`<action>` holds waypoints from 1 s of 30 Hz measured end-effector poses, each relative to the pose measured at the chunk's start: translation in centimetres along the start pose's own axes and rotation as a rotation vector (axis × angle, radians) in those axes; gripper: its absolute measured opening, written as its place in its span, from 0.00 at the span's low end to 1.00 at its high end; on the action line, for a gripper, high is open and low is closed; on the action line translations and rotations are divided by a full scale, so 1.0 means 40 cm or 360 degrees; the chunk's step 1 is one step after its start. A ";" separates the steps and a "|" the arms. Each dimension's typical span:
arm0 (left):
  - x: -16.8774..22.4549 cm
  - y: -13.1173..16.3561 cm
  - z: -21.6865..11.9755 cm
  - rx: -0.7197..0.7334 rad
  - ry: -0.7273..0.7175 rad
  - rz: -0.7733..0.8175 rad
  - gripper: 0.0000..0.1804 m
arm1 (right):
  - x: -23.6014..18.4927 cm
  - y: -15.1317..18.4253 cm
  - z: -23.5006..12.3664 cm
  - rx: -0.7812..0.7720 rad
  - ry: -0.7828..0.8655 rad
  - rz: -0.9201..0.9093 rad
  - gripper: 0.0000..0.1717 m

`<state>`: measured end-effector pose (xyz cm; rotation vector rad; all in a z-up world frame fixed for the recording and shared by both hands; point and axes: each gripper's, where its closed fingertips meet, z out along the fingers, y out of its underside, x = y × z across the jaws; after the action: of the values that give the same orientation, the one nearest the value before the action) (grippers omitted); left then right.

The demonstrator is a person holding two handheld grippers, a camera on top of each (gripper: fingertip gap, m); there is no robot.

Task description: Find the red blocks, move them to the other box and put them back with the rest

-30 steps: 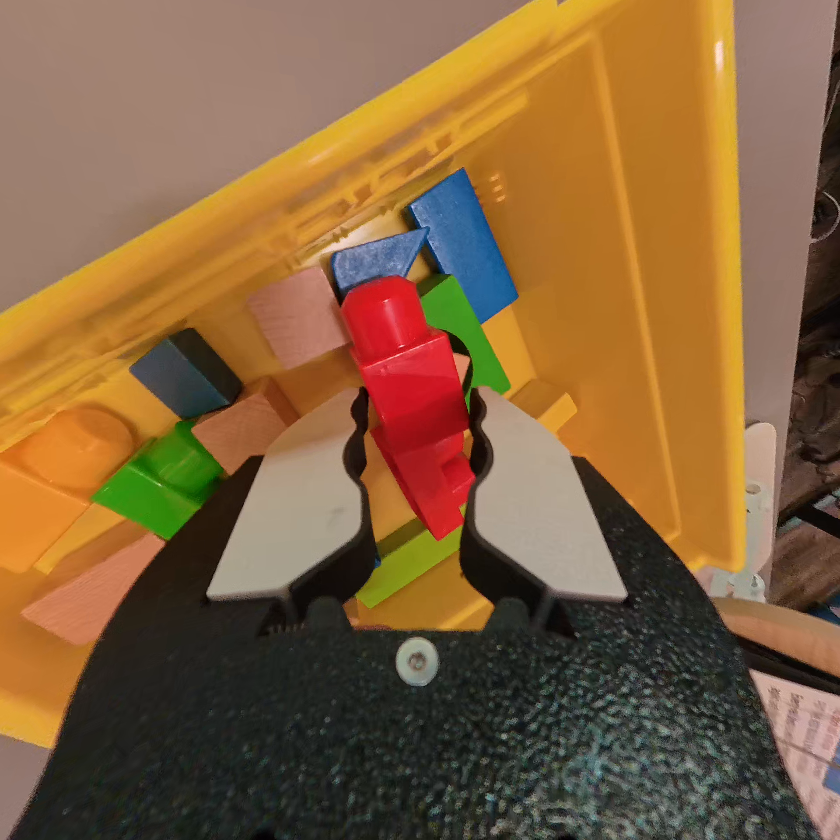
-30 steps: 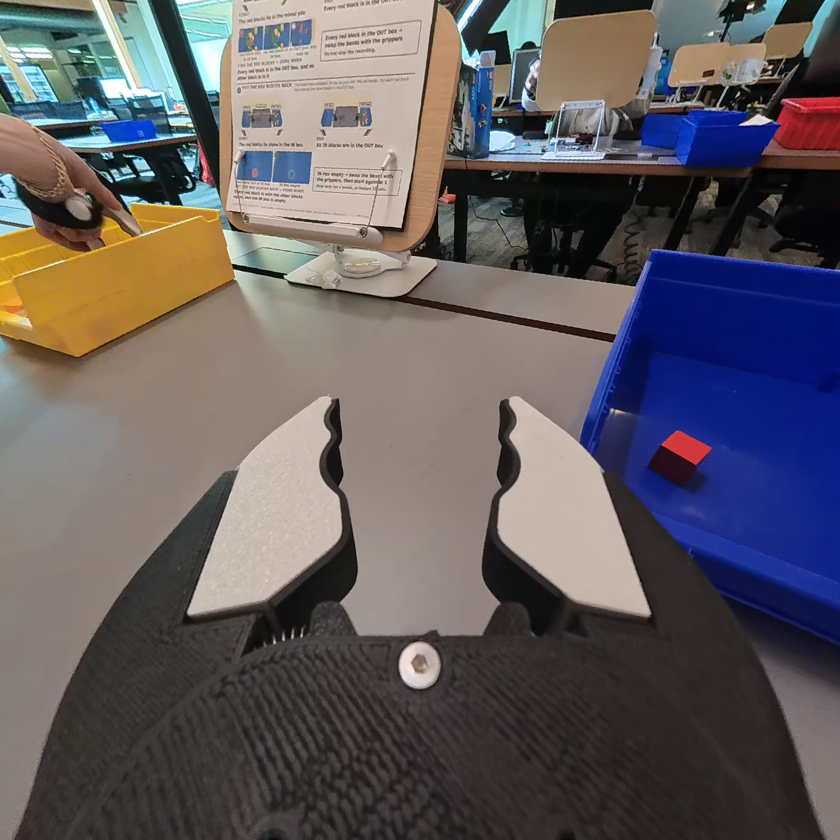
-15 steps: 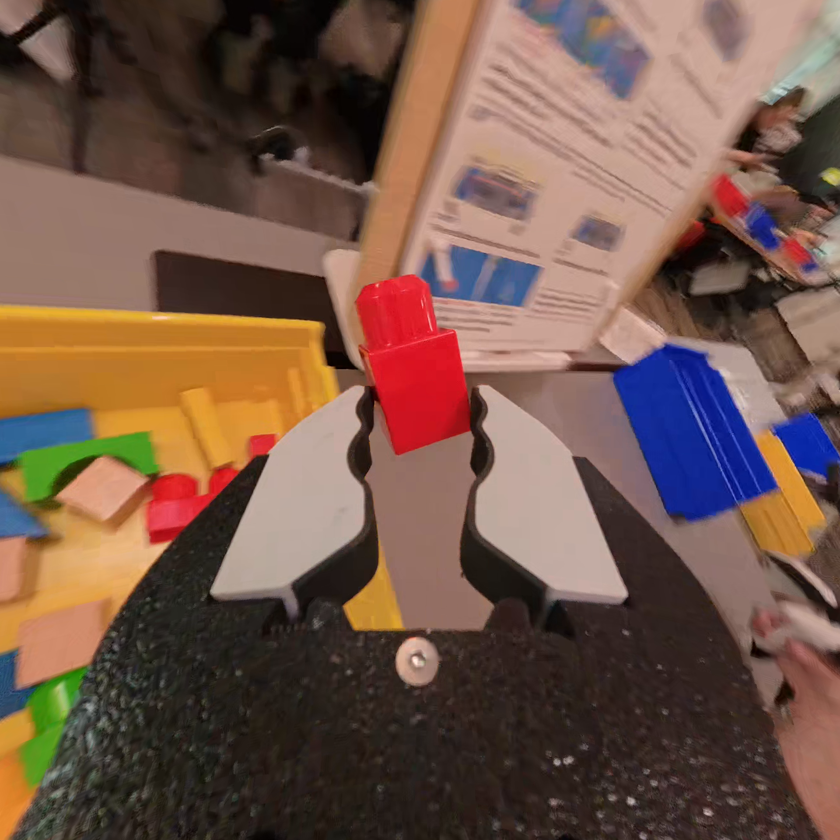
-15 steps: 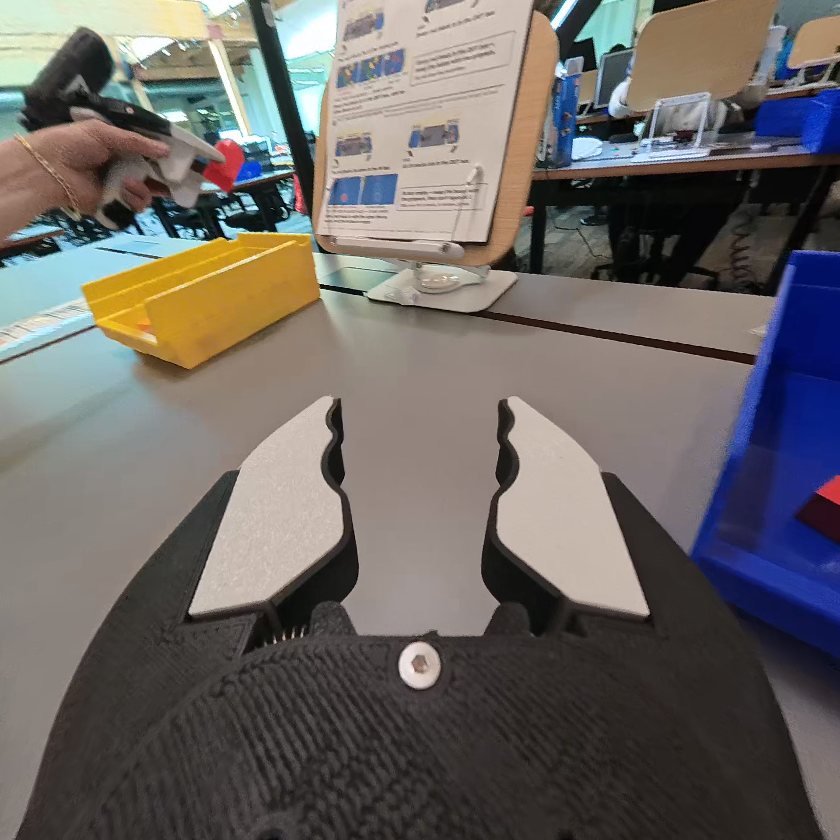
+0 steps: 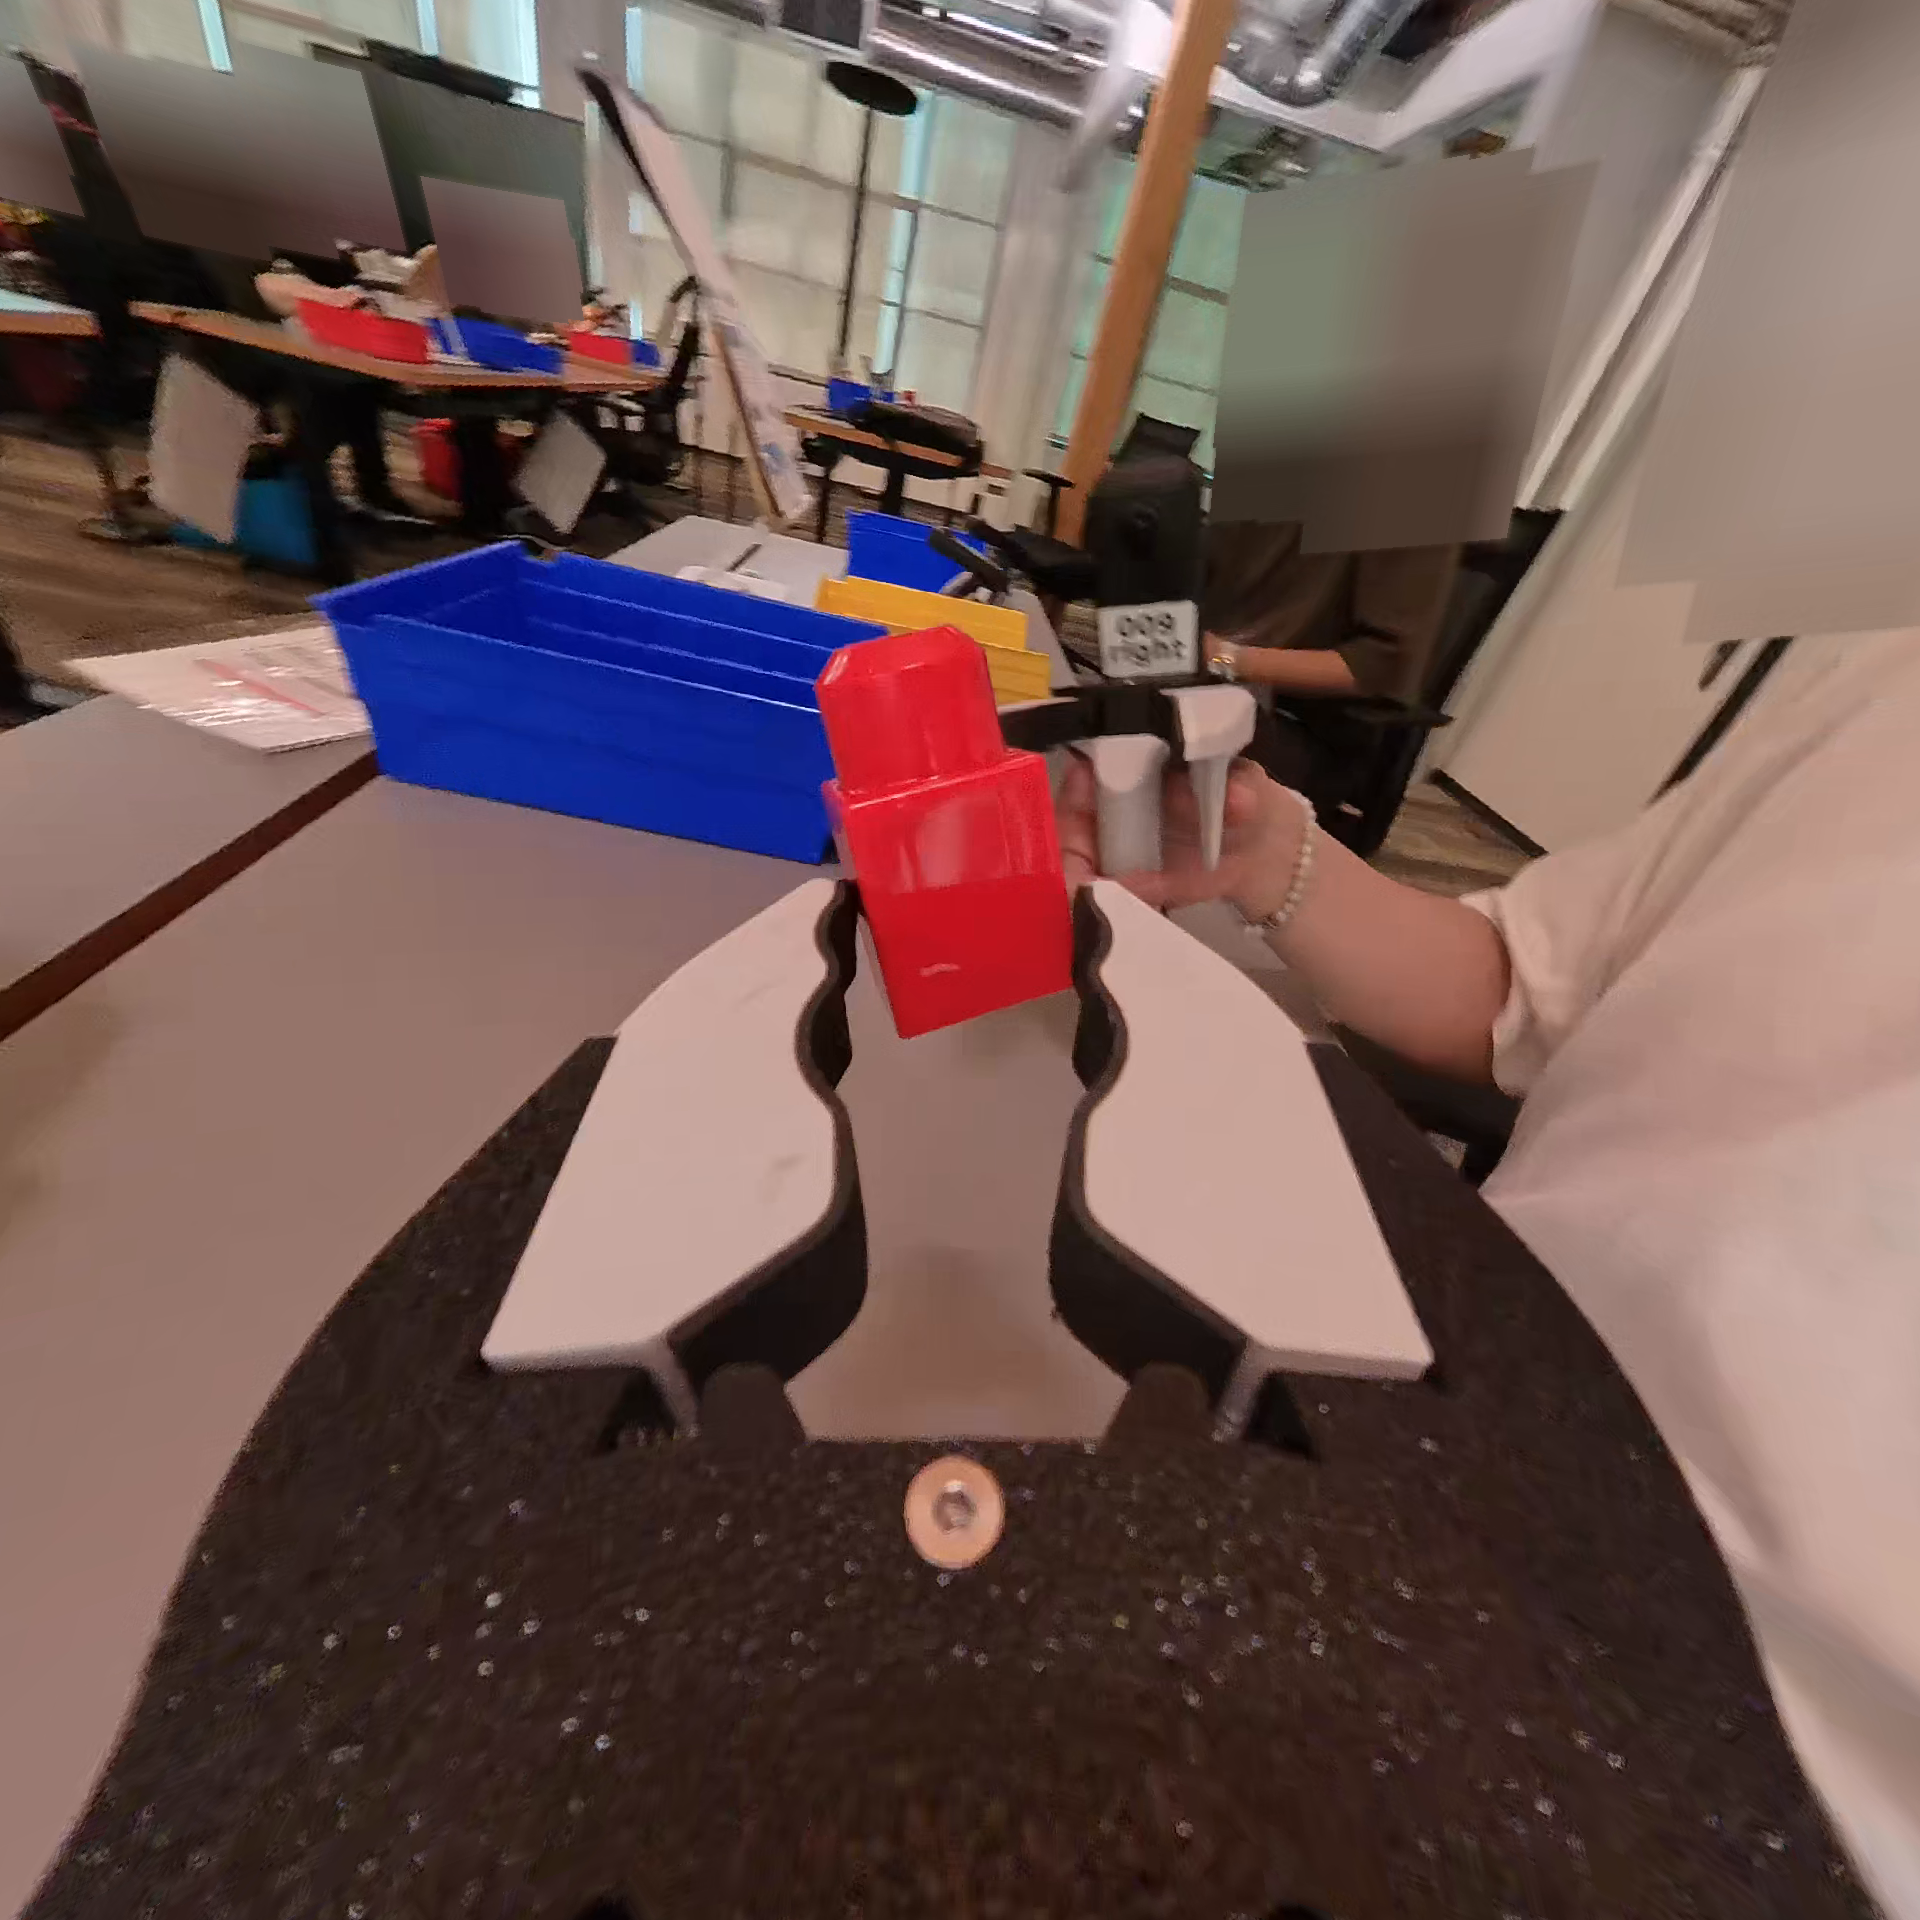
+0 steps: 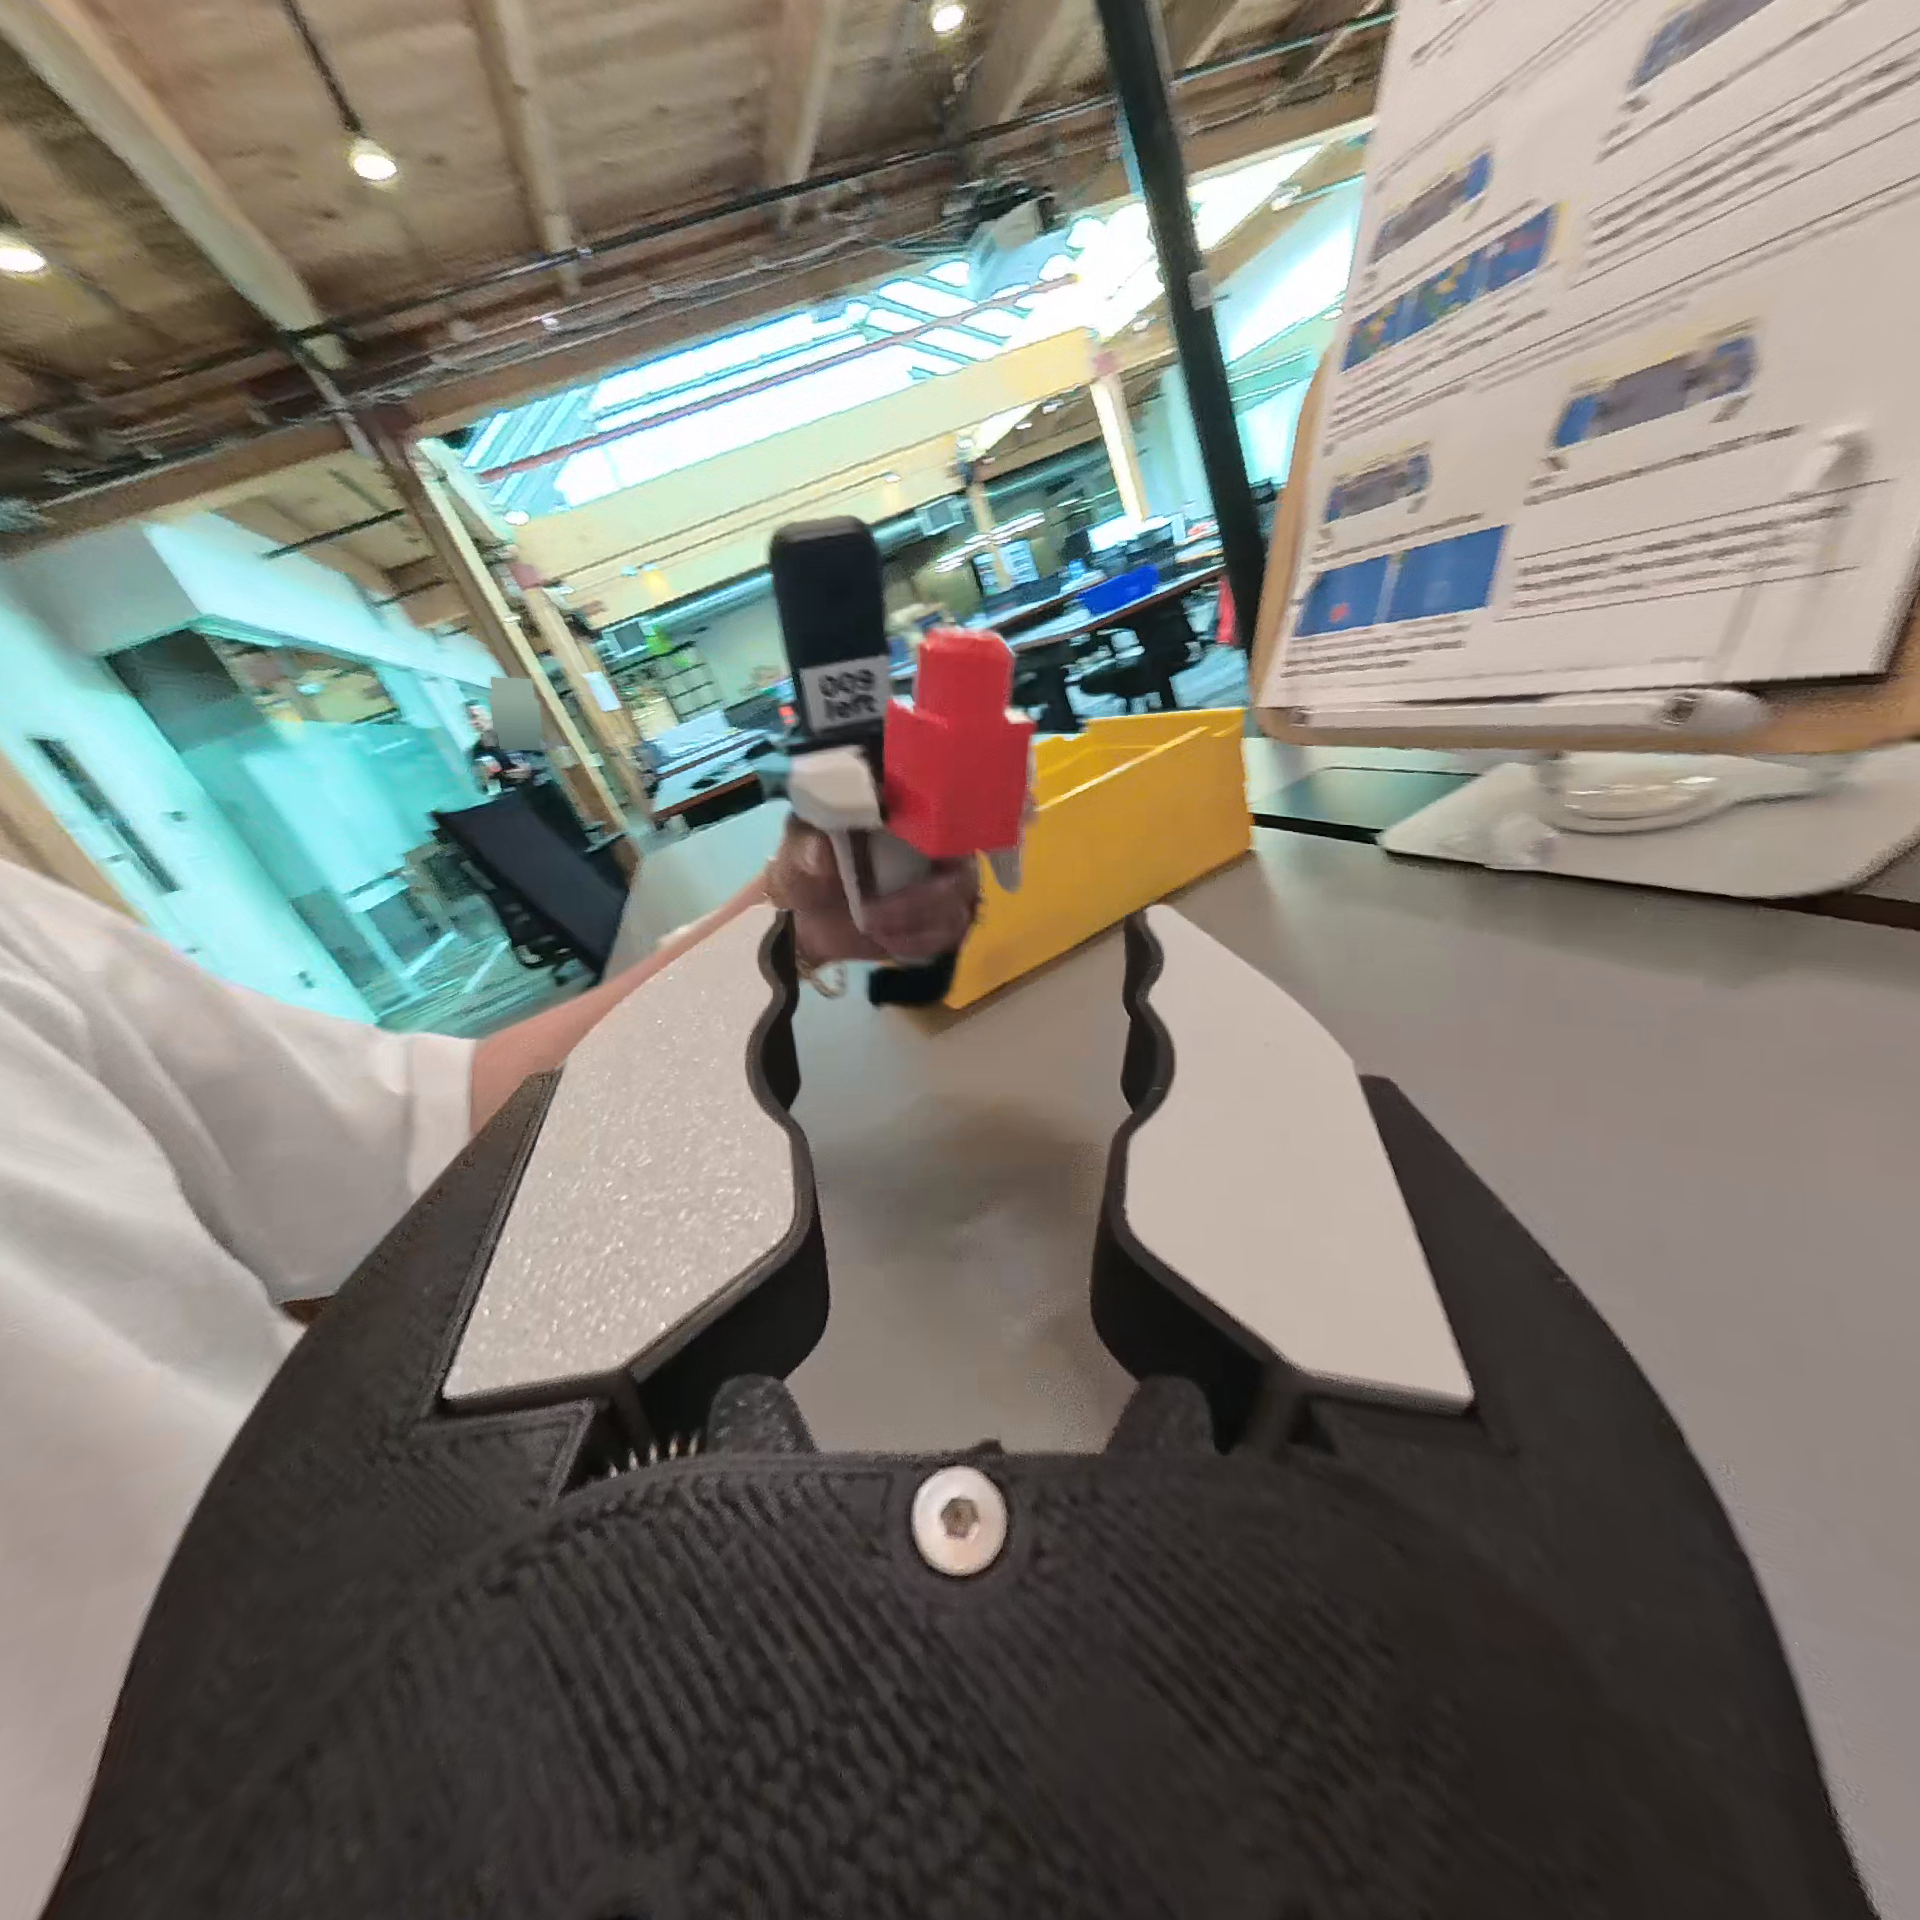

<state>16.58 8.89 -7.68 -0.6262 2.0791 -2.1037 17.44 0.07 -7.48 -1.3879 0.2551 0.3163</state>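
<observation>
Both tools carry a small white sticker with black print on the black housing, and a printed instruction sheet [image 6: 1621,343] sits on a stand at about 2 o'clock in the right wrist view. We're leaving the wording alone.

Containers: the blue box [image 5: 592,675] sits on the grey tabletop [image 5: 312,1039] at roughly 10 o'clock in the left wrist view, and we can't see inside it from this angle. The yellow box [image 6: 1122,831] sits past the left tool in the right wrist view, contents hidden too.

Our left tool [image 5: 961,925] is partly closed on the red block [image 5: 951,862], a cube with a peg on top, both pads pressing its sides, held up in the air over the tabletop. Our right tool [image 6: 956,966] is wide open with nothing in it.

Versus a second ago: the red block is out of the yellow box, and the tools now face each other.
</observation>
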 end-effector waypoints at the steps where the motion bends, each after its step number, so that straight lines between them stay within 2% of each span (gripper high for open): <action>1: 0.015 0.015 0.024 -0.0002 0.0063 0.0029 0.22 | -0.010 0.000 0.017 -0.0014 -0.0061 -0.0007 0.35; 6: 0.077 0.054 0.094 0.0034 0.0300 0.0125 0.22 | -0.061 0.029 0.079 -0.0132 -0.0307 -0.0027 0.36; 10: 0.108 0.058 0.102 0.0065 0.0399 0.0192 0.22 | -0.074 0.046 0.097 -0.0157 -0.0359 -0.0018 0.30; 13: 0.118 0.067 0.106 0.0055 0.0428 0.0221 0.22 | -0.069 0.043 0.101 -0.0129 -0.0368 0.0013 0.20; 17: 0.107 0.073 0.113 0.0058 0.0354 0.0220 0.21 | -0.057 0.043 0.100 -0.0170 -0.0309 -0.0053 0.20; 19: 0.072 0.066 0.120 0.0064 0.0172 0.0175 0.20 | -0.028 0.025 0.085 -0.0165 -0.0162 -0.0157 0.20; 21: 0.029 0.058 0.118 0.0069 -0.0047 0.0133 0.28 | 0.005 -0.024 0.045 -0.0119 0.0010 -0.0212 0.20; 23: 0.004 0.063 0.104 0.0044 -0.0207 0.0114 0.31 | 0.066 -0.089 -0.033 -0.0073 0.0297 -0.0300 0.20; 25: -0.020 0.070 0.085 0.0041 -0.0382 0.0129 0.31 | 0.176 -0.152 -0.158 -0.0094 0.0766 -0.0382 0.20; 28: -0.042 0.095 0.064 -0.0007 -0.0558 0.0130 0.28 | 0.348 -0.215 -0.403 -0.0343 0.1520 -0.0437 0.20; 30: -0.046 0.120 0.060 -0.0086 -0.0620 0.0101 0.27 | 0.430 -0.244 -0.536 -0.0509 0.1832 -0.0439 0.20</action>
<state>18.17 7.07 -12.80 -0.8830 1.9123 -1.7285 37.21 -21.35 -8.26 -1.7741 0.9700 -0.7440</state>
